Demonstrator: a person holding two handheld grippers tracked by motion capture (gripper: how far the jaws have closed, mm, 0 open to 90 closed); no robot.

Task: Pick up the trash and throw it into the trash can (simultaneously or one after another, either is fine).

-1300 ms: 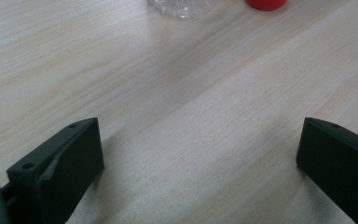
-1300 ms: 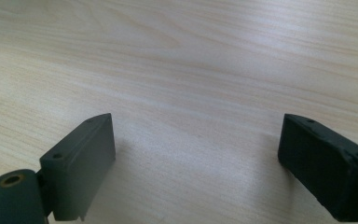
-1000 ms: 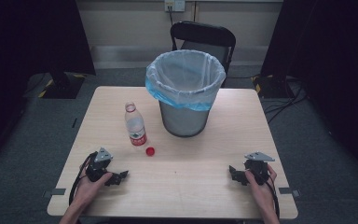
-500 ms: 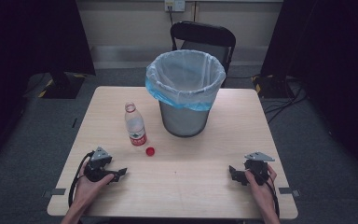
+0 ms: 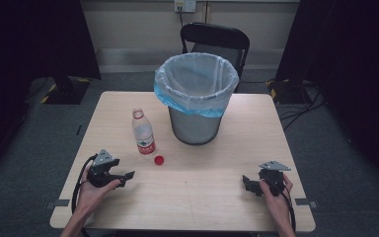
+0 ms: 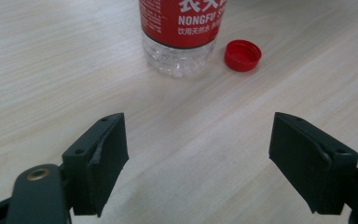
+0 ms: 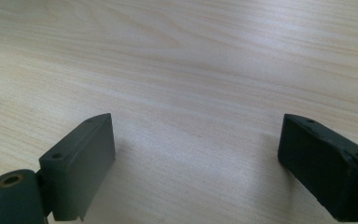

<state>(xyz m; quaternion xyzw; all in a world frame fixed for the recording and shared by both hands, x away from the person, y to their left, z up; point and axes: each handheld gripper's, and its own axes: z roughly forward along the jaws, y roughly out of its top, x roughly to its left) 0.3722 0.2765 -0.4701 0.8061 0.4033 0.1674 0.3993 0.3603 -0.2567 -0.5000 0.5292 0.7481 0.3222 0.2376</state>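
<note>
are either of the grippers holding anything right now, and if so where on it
Nothing is held. The left gripper is open over bare table, short of the water bottle and its red cap. The right gripper is open too.

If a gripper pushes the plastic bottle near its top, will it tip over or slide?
The bottle is tall, narrow, apparently empty: probably light and tips easily. Its cap lies beside it, so the uncapped thin wall would likely dent when squeezed. On its side, it could roll.
</note>
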